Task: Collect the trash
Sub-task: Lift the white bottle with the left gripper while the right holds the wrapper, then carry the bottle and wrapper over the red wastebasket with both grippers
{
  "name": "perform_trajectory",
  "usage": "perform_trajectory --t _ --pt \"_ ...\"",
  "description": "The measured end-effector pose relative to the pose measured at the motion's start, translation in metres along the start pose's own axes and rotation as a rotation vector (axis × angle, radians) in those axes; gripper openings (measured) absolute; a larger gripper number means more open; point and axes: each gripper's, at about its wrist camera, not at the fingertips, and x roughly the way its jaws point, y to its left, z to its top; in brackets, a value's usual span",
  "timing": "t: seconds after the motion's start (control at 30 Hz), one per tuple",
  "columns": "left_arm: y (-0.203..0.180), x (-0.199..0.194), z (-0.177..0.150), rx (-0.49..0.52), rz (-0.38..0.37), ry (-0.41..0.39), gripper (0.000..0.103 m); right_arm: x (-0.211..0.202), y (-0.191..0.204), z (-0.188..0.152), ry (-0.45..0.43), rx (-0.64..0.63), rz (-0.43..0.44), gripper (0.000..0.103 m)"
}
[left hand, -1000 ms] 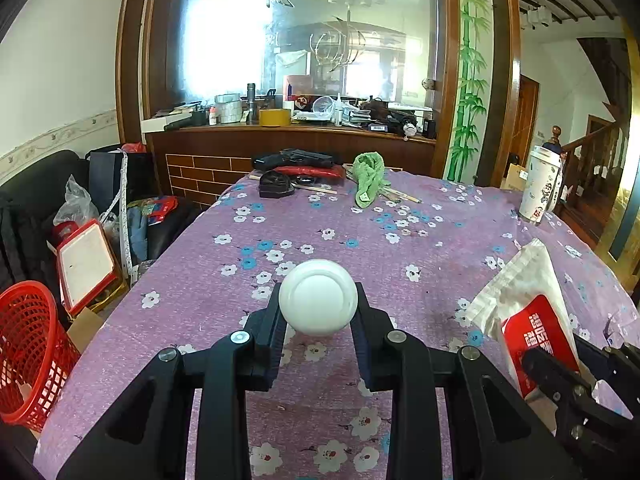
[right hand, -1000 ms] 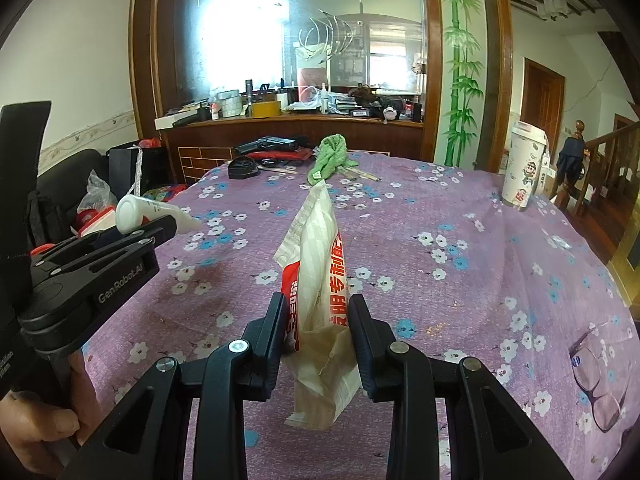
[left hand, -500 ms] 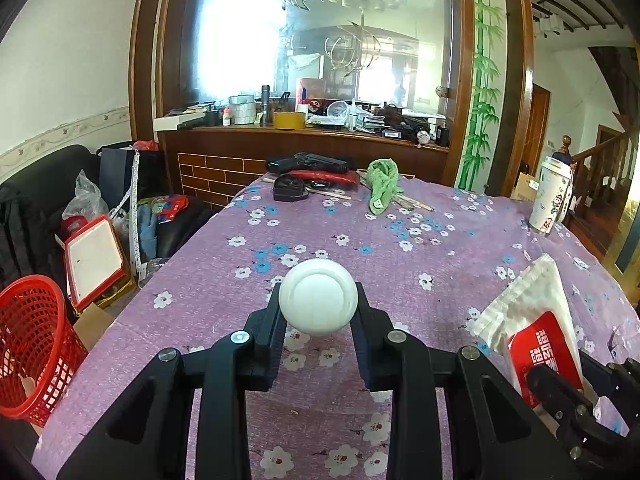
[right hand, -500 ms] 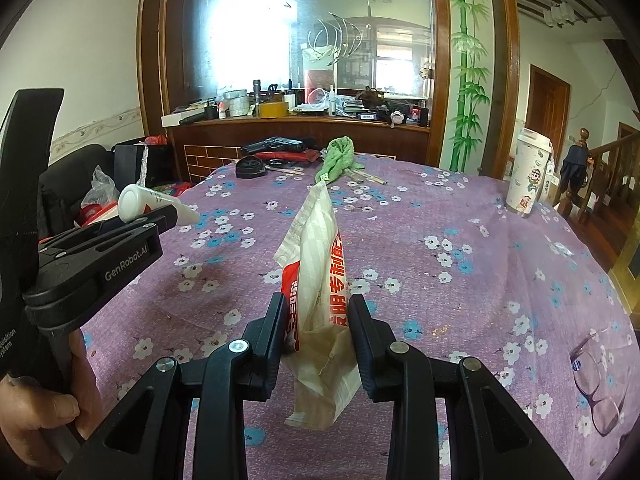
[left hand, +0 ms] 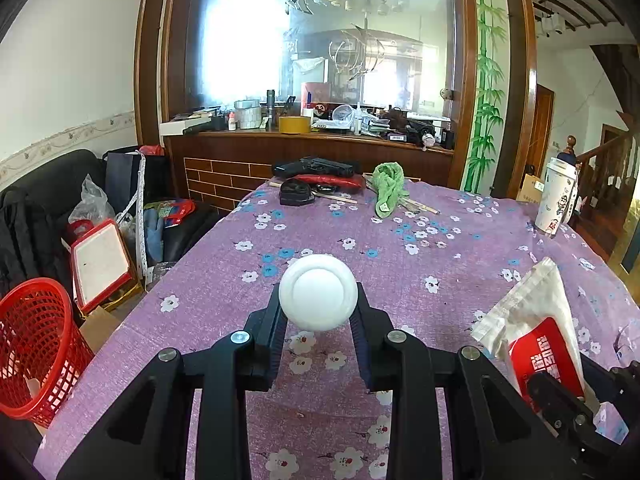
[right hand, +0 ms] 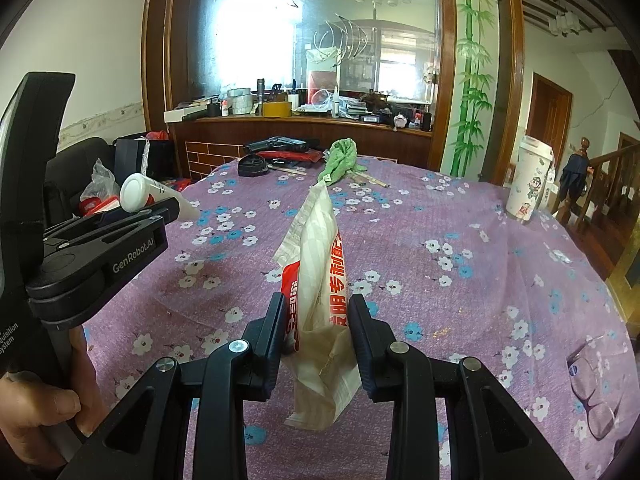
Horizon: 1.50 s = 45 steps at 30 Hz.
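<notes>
I have both pieces of trash in hand above the purple flowered tabletop (left hand: 460,264): the white tube (left hand: 318,298), cap end facing away from me, sits squeezed between the fingers of my left gripper (left hand: 318,312), and the crumpled red-and-white food wrapper (right hand: 320,280) stands up between the fingers of my right gripper (right hand: 316,328), its lower end hanging below them. Both sets of fingers are nearly closed, each pressing on its piece from the left and the right side, with the cap bulging a little past my left fingertips and the wrapper rising well above my right ones. The step, as I judge it, is to carry both to the red mesh basket (left hand: 38,350) on the floor, off the tabletop's near left edge. To do it well I should keep both grips firm, since the round cap could squirt out and the thin wrapper could slip, move the left one over the basket rim first, let go only when it is squarely over the opening, then bring the right across without knocking into the left.
</notes>
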Motion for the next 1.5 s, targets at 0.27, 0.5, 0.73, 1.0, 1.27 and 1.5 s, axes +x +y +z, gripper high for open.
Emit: perform_trajectory --t 0.27,0.5,0.73,1.0,1.27,1.5 --pt "0.002 -0.004 0.000 -0.006 0.025 0.001 0.029 0.002 0.002 0.000 0.025 0.012 -0.003 0.034" --pt "0.002 -0.016 -0.003 0.011 0.016 0.004 0.029 -0.004 0.008 -0.001 0.037 0.001 -0.008 0.034" --pt "0.013 -0.032 -0.005 0.022 0.027 -0.008 0.029 -0.011 0.009 -0.005 0.059 0.012 -0.016 0.034" --pt "0.024 -0.053 -0.010 0.022 0.025 -0.021 0.029 -0.029 0.021 -0.007 0.048 -0.005 -0.024 0.034" --pt "0.032 -0.074 -0.017 0.024 0.022 -0.039 0.029 -0.042 0.034 -0.010 0.042 -0.024 -0.021 0.034" --pt "0.044 -0.083 -0.021 0.017 0.023 -0.039 0.029 -0.049 0.047 -0.011 0.042 -0.036 -0.014 0.034"
